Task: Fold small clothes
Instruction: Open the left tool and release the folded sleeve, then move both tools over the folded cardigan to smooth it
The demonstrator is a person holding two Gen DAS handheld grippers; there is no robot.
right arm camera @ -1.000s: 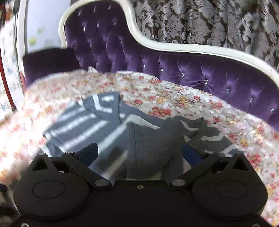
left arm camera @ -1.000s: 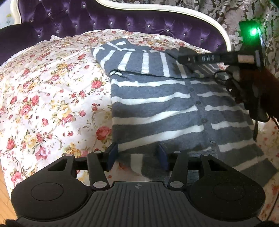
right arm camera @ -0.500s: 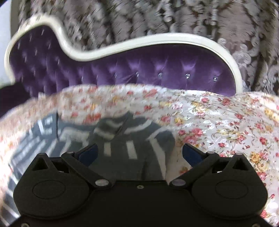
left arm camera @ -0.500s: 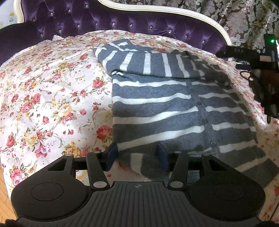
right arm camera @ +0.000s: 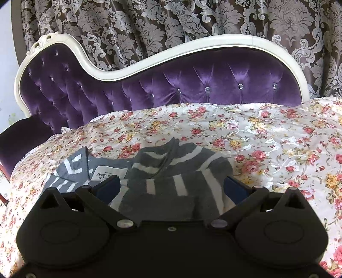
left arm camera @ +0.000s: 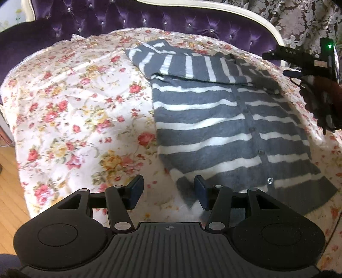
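We find the grey, white-striped knit cardigan (left arm camera: 215,119) lying flat on the floral bedspread (left arm camera: 74,111), collar toward the purple tufted headboard (left arm camera: 149,19), long axis headboard-to-foot; left claw (left arm camera: 168,190) and right claw (right arm camera: 171,188) both spread, pinching nothing.

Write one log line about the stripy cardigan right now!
cardigan: flat on bedspread, sleeve folded across | left gripper: open at hem | right gripper: open

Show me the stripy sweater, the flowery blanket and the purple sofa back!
stripy sweater (left arm camera: 205,136), left wrist view, on its front panel.
flowery blanket (left arm camera: 74,111), left wrist view, on a bare patch.
purple sofa back (right arm camera: 213,77), right wrist view, on its tufted velvet.
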